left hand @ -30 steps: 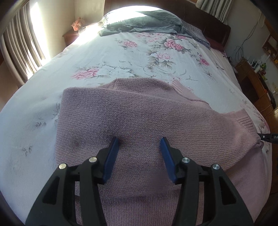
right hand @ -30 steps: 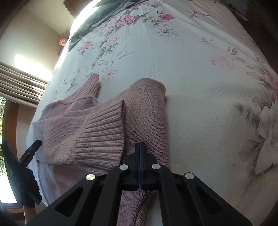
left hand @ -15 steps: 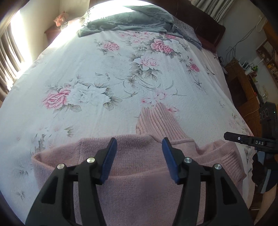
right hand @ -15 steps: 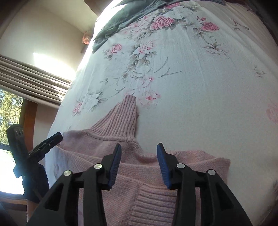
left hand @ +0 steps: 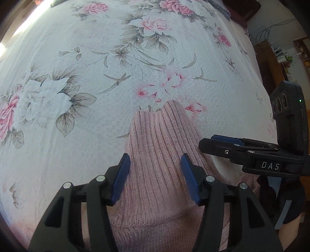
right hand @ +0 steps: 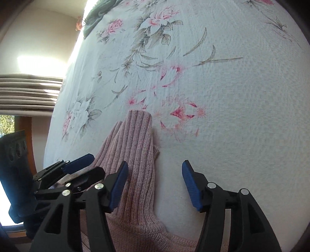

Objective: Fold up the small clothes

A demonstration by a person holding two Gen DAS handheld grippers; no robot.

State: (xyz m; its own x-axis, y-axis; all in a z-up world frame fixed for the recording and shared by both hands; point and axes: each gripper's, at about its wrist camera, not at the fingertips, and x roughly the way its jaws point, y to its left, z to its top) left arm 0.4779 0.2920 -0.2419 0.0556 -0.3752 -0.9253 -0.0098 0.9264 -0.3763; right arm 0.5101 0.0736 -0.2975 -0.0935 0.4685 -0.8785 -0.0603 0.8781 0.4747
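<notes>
I see the pink knitted sweater lying on the bed, its ribbed turtleneck collar pointing away from me across the flowered white bedspread. On my left wrist view the collar runs straight up between the fingers of the left gripper; they are spread wide, one blue pad on either side of the ribbing, holding nothing. The sweater's body fills the bottom of that view under the black frame. To the right there, the right gripper reaches in sideways beside the collar, with a "DAS" label on its body.

My right wrist view shows what the left cannot: the collar sits off to the left, passing by the left finger only, and mostly bare bedspread lies between the fingers of the right gripper, which are released and empty. This view alone also catches the left gripper from the side, the pleated curtain by a bright window, and a grey-green blanket at the far end of the bed.
</notes>
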